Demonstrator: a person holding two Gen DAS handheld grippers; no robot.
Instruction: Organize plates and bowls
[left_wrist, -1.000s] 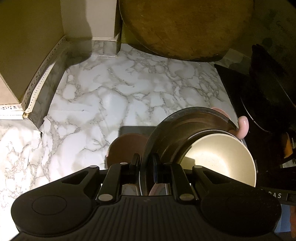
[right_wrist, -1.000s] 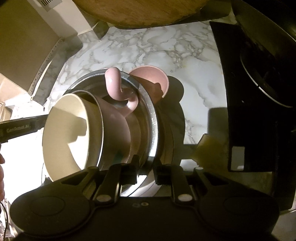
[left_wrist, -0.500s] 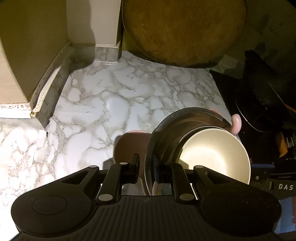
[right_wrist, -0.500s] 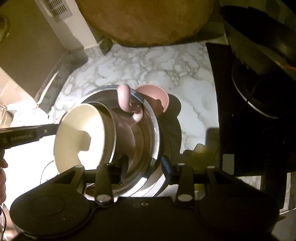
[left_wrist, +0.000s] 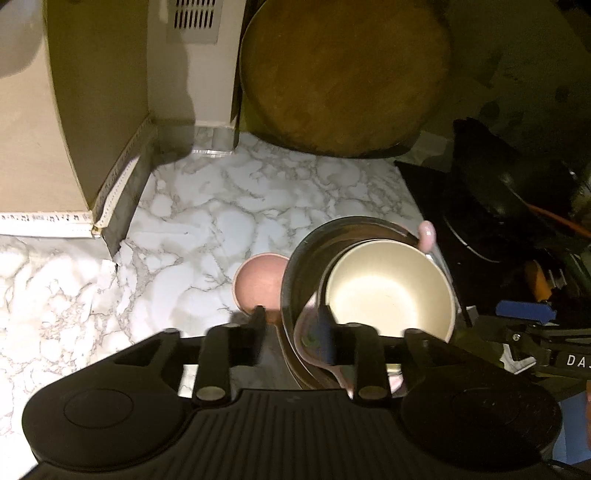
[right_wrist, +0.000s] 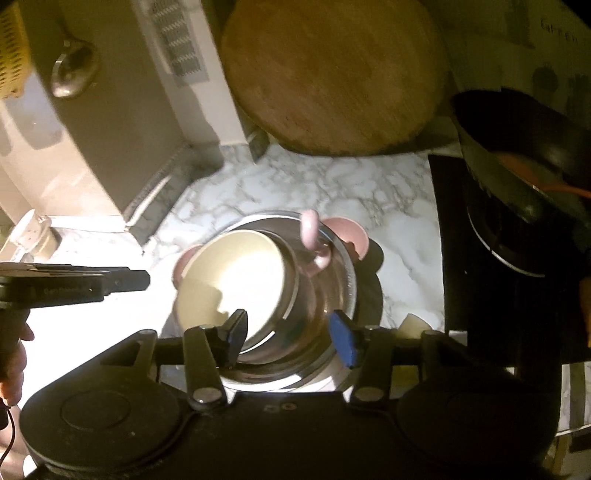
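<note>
A steel bowl (left_wrist: 314, 243) (right_wrist: 332, 295) rests on the marble counter with a pink mug lying in it, cream inside (left_wrist: 388, 295) (right_wrist: 236, 280), handle (right_wrist: 310, 232) up. A small pink bowl (left_wrist: 258, 284) (right_wrist: 351, 230) sits beside the steel bowl. My left gripper (left_wrist: 293, 328) is open, its fingers on either side of the steel bowl's near rim, apart from it. My right gripper (right_wrist: 290, 332) is open wide above the bowl's near side, holding nothing.
A round wooden board (left_wrist: 343, 74) (right_wrist: 332, 74) leans against the back wall. A black stove with a dark pan (left_wrist: 517, 192) (right_wrist: 517, 147) is at the right. A beige box-like appliance (left_wrist: 44, 129) stands at the left.
Both grippers have let go of the steel bowl's rim and opened, the right one first. Both have pulled back and up, and the bowl stays on the counter.
</note>
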